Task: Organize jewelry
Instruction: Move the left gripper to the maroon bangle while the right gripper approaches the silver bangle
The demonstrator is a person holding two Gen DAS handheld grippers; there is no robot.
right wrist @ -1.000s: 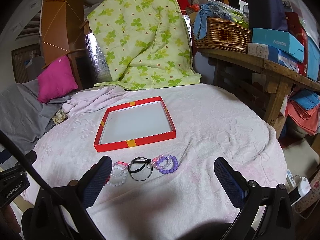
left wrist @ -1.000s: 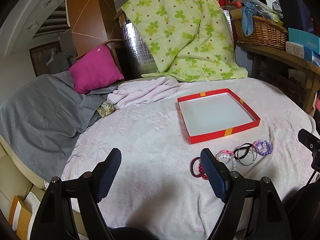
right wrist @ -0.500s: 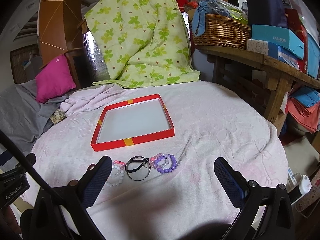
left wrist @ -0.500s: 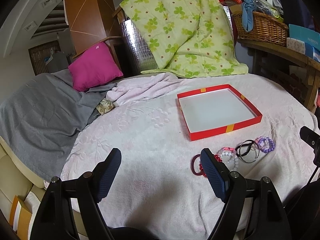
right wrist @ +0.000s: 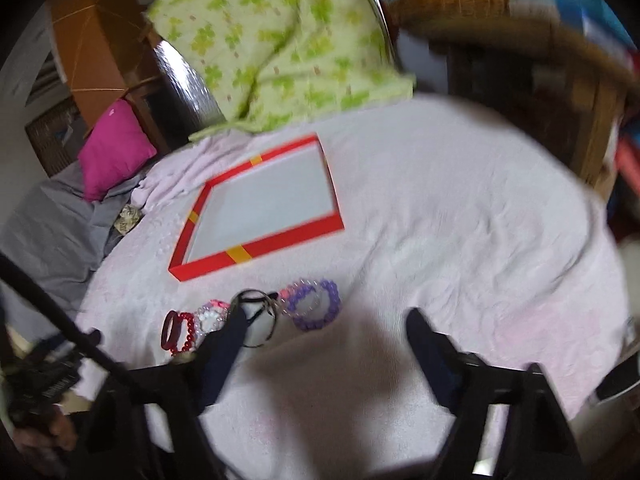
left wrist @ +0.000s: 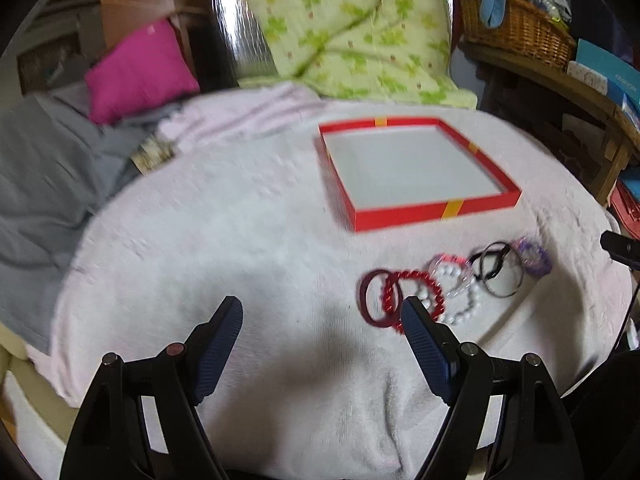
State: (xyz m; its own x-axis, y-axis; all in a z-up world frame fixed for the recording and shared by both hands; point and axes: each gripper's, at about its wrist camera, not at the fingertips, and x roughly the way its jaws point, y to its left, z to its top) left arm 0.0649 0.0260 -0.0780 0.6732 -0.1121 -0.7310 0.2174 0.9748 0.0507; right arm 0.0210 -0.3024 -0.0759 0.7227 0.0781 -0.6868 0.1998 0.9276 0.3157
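An empty red tray (left wrist: 436,213) with a white floor lies on the pale pink blanket; it also shows in the right wrist view (right wrist: 280,242). In front of it lies a row of bracelets: dark red bangle (left wrist: 370,300), red beaded (left wrist: 416,280), white pearl (left wrist: 460,292), black (left wrist: 498,276), purple beaded (left wrist: 534,258). In the right wrist view the purple bracelet (right wrist: 314,306) and black bracelet (right wrist: 258,320) lie just ahead. My left gripper (left wrist: 322,314) is open, just left of the red bracelets. My right gripper (right wrist: 326,326) is open, just before the purple bracelet.
A green floral quilt (left wrist: 352,28) and a pink pillow (left wrist: 140,68) lie behind the tray. A grey blanket (left wrist: 44,176) lies to the left. A wooden shelf with a wicker basket (left wrist: 520,32) stands at the right.
Both grippers have moved forward and down toward the bracelets. The right wrist view has tilted and both views are blurred by motion. Both stay open.
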